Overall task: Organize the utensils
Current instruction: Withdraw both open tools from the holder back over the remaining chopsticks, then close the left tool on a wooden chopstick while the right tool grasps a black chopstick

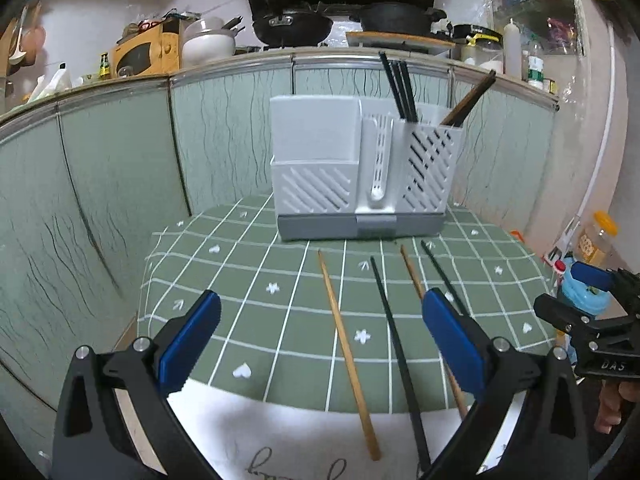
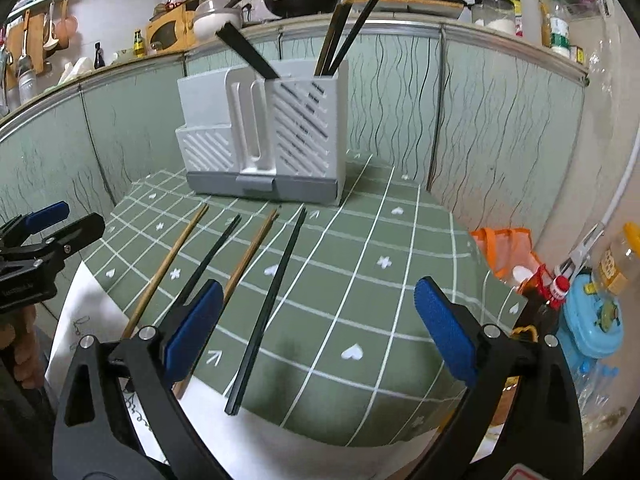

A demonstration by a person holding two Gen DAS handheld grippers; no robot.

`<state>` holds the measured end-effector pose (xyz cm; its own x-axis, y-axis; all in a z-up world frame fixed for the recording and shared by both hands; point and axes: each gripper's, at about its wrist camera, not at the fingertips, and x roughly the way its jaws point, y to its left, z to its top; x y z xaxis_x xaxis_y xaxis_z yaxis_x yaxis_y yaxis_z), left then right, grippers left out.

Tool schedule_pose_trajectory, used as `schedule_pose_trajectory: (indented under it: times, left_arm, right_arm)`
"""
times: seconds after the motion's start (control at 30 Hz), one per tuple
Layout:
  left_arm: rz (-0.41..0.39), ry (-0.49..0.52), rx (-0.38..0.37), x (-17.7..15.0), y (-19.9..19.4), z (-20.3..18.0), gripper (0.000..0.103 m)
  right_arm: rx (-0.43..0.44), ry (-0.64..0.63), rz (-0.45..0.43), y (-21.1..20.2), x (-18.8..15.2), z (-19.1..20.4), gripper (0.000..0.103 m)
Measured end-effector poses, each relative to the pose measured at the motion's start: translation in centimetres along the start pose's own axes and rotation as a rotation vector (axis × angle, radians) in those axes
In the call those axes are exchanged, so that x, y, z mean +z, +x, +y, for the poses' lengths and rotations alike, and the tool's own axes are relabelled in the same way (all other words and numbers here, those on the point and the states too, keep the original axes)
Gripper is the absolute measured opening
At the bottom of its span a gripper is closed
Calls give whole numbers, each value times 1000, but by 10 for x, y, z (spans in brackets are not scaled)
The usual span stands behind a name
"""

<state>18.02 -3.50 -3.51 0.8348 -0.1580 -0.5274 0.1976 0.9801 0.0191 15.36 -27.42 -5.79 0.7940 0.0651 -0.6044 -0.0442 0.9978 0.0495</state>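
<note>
Four chopsticks [image 1: 348, 356] lie on the cloth below both gaping, empty claws [image 1: 320, 340] [image 2: 318, 328].

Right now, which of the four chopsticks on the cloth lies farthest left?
The wooden chopstick, alone at the row's left end; the other wooden one lies between two black ones.

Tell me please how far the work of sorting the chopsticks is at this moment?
Partly done. Several chopsticks already stand in the right compartments of the white holder. Nothing is in hand: the left gripper and the right gripper are both open and empty above the tablecloth. Left to do: two wooden chopsticks and two black chopsticks lie loose on the cloth.
</note>
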Motion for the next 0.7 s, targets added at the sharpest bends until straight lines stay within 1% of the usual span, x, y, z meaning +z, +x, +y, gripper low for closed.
schedule_pose_trajectory:
  times: [0.03, 0.07, 0.2, 0.37, 0.5, 0.53, 0.57, 0.63, 0.67, 0.7]
  left_arm:
    - [12, -1, 3, -3, 2, -1, 99]
    - [26, -7, -9, -7, 5, 0, 99]
    - [53, -6, -11, -19, 11, 0, 99]
    - [85, -5, -9, -34, 16, -1, 99]
    - [113, -48, -9, -44, 20, 4, 98]
    - [121, -55, -5, -47, 21, 5, 93]
    - [131, -51, 1, -50, 22, 5, 85]
    - [152, -50, 10, -56, 25, 5, 78]
    - [161, -50, 11, -58, 26, 5, 77]
    - [163, -51, 10, -61, 26, 5, 76]
  right_arm:
    - [4, -2, 13, 3, -2, 1, 92]
    - [8, -3, 26, 5, -5, 3, 92]
    - [16, -5, 55, 12, -15, 8, 92]
    - [15, -15, 81, 21, -25, 16, 86]
    - [4, -36, 89, 25, -33, 25, 85]
    - [0, -39, 89, 25, -36, 27, 82]
    - [-6, -45, 91, 26, -38, 29, 78]
    - [-18, -53, 98, 29, -44, 32, 73]
    - [-31, -59, 103, 30, -47, 34, 69]
    - [-35, -60, 105, 30, -49, 34, 67]
